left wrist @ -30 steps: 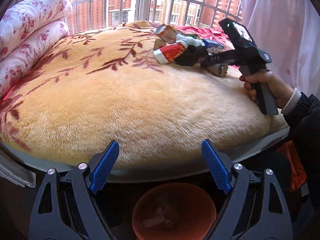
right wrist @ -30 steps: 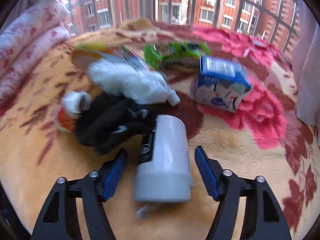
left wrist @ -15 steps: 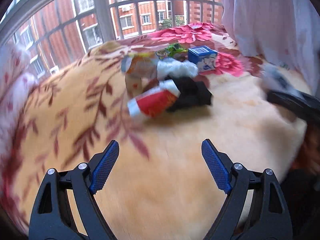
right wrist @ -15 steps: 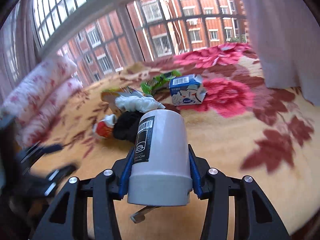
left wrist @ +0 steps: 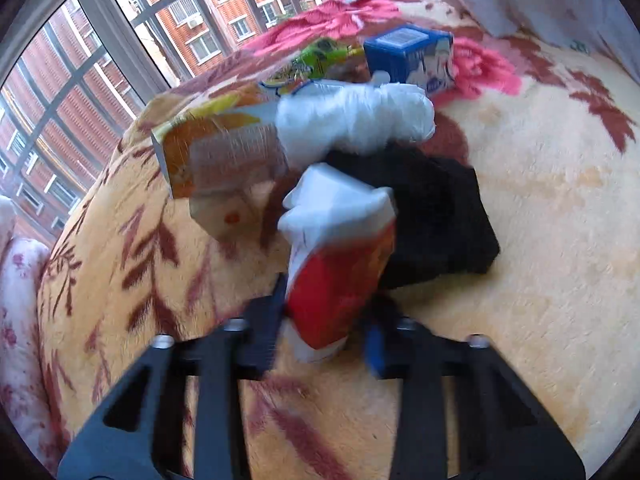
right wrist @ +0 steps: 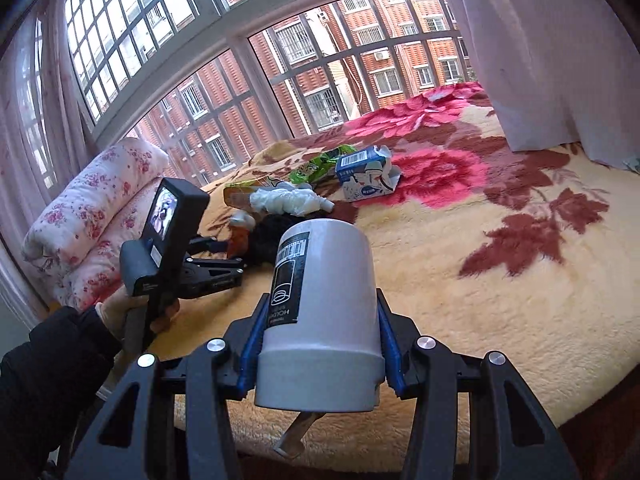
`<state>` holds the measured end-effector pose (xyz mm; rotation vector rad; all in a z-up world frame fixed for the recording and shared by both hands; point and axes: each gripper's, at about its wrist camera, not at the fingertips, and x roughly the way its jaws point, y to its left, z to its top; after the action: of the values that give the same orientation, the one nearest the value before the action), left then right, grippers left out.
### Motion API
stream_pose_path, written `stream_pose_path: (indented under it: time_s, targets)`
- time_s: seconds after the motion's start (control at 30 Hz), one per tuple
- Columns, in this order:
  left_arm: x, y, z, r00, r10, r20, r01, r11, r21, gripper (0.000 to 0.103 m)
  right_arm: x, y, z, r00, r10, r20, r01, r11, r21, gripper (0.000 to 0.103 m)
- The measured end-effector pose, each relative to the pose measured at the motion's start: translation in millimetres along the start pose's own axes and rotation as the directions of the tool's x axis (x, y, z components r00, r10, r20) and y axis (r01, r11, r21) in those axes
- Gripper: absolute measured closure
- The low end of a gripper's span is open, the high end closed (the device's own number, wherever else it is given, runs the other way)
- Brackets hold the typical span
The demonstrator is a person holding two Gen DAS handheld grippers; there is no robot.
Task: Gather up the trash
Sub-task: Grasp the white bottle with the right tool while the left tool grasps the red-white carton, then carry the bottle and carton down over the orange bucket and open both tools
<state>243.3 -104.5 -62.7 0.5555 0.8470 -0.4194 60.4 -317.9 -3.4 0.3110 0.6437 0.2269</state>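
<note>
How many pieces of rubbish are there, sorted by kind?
Cups: 2, the white cup and the red-and-white paper cup
Cartons: 2, blue, orange
Bags and wrappers: 3, white, black, green
Total: 7

Plush cloth under a heap of paper, plastic and card

The blanket (left wrist: pixel 540 240) is deep, matt fleece. On it, the red-and-white cup (left wrist: pixel 336 264) looks like glossy crumpled paper; at its 12 o'clock a white bag (left wrist: pixel 356 120) is thin crinkled plastic, at 3 o'clock a black cloth (left wrist: pixel 436 220) is matt. The blue carton (right wrist: pixel 366 174) is smooth printed card; the white jar (right wrist: pixel 324 312) is smooth, satin plastic.
</note>
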Motion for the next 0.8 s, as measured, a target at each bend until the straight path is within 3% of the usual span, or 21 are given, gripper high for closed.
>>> stream_pose_path:
  time_s: [0.07, 0.2, 0.37, 0.7, 0.8]
  targets:
    - [-15.2, -7.2, -11.7, 0.999, 0.032, 0.018, -0.032, 0.999, -0.004, 0.079, -2.8, 2.1, -2.1, 1.0, 0.001, 0.005, -0.001, 1.0, -0.007, 0.055]
    - [-55.5, -9.9, -40.1, 0.999, -0.003, 0.04, 0.008, 0.993, -0.115, 0.081, -8.3, 9.3, -5.3, 1.0, 0.021, 0.006, -0.021, 1.0, -0.024, 0.055]
    - [-91.8, -11.5, -81.0, 0.998, -0.057, 0.03, 0.063, 0.959, -0.278, 0.081, -18.0, 30.7, -10.3, 0.999, 0.036, -0.001, -0.036, 0.996, -0.079, 0.055]
    - [-103.0, -2.9, -114.0, 0.987, -0.111, 0.114, 0.151, 0.873, -0.463, 0.079, -33.6, 66.2, -26.9, 0.999, 0.049, -0.022, -0.052, 0.99, -0.134, 0.055]
    - [-112.6, -5.2, -121.2, 0.992, -0.065, 0.111, 0.111, 0.869, -0.482, 0.081, -37.5, 72.5, -30.0, 0.999, 0.048, -0.023, -0.051, 0.987, -0.151, 0.055]
